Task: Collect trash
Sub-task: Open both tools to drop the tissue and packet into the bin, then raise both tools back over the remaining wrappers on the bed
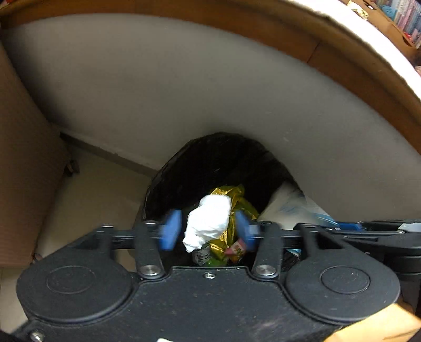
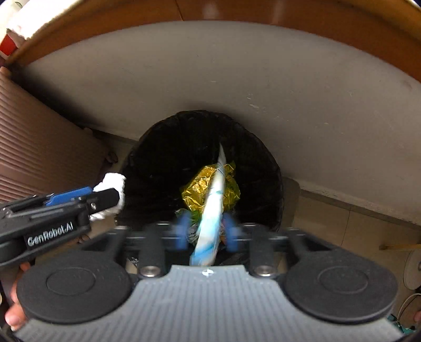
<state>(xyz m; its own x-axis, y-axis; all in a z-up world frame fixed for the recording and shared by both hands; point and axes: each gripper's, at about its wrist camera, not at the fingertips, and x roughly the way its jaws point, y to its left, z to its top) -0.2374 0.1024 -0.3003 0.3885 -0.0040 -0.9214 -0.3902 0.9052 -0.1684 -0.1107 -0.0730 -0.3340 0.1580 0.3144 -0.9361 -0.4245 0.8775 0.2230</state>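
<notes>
A black-lined trash bin (image 1: 210, 163) (image 2: 184, 136) stands on the floor against a grey wall. Crumpled gold foil (image 1: 238, 202) (image 2: 196, 189) and other wrappers lie inside it. My left gripper (image 1: 208, 230) (image 2: 108, 196) hovers over the bin's left rim. A crumpled white tissue (image 1: 208, 221) (image 2: 113, 181) sits between its blurred blue pads (image 1: 171, 229), with a thin gap on each side. My right gripper (image 2: 205, 231) is above the bin's middle. A white and blue wrapper (image 2: 211, 218) (image 1: 289, 205) hangs loose between its parted, blurred pads (image 2: 183, 231).
A brown ribbed cabinet (image 2: 39, 147) (image 1: 23, 157) on castors stands left of the bin. A brown table edge (image 2: 236, 10) arches overhead. Tiled floor (image 2: 342, 223) lies right of the bin. A hand (image 2: 15, 310) holds the left gripper. Cardboard boxes (image 1: 389, 23) sit far right.
</notes>
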